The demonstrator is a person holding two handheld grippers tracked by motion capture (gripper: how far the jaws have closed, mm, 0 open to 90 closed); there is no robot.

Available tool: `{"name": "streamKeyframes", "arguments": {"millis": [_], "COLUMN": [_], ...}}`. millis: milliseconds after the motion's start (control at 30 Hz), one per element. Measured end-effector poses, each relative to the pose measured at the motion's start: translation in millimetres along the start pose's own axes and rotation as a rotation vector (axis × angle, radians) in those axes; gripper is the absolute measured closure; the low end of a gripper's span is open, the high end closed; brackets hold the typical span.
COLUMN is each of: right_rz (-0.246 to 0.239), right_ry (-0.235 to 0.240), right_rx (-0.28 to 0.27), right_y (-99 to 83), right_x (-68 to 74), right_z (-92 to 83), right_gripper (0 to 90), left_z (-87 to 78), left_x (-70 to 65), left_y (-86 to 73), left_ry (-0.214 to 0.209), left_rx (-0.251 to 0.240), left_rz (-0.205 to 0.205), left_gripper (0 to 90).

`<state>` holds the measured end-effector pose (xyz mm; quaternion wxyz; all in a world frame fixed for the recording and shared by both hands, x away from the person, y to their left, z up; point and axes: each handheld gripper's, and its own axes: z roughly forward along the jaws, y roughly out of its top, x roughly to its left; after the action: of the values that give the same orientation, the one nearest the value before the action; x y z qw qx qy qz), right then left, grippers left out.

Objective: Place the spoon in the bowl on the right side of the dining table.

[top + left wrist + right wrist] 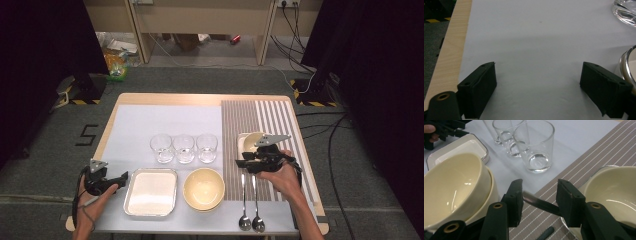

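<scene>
Three clear round glasses (183, 148); two shiny metal spoons (251, 220).

A black "5" marks the grey floor (45, 150) left of the table (200, 98).

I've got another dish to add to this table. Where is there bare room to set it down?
Free: the white mat behind the three glasses, and its left strip between the table edge and the tray. Crowded: the striped placemat by the small bowl, two spoons and right gripper.
</scene>
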<state>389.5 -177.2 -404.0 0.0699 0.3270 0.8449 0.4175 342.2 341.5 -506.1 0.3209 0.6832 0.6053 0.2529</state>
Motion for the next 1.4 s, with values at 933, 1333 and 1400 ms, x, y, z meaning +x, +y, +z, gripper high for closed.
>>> {"name": "streamKeyframes", "arguments": {"millis": [933,1333,1400], "right_rz": [0.038,0.04,0.045], "right_ry": [-0.064,-0.071,-0.085], "right_rx": [-0.065,-0.119,-0.119], "right_y": [-42.3,-35.6,-34.7], "right_x": [2.5,7.9,6.7], "right_z": [-62.2,-83.5,-86.3], "right_gripper": [51.2,48.0,47.6], "left_z": [0.0,0.1,0.1], "left_x": [0.0,0.0,0.1], "left_y": [0.1,0.1,0.1], "left_ry": [-0.001,0.0,-0.001], "left_rx": [0.001,0.001,0.0], "left_rz": [0.001,0.001,-0.001], "left_gripper": [13.1,13.1,13.1]}}
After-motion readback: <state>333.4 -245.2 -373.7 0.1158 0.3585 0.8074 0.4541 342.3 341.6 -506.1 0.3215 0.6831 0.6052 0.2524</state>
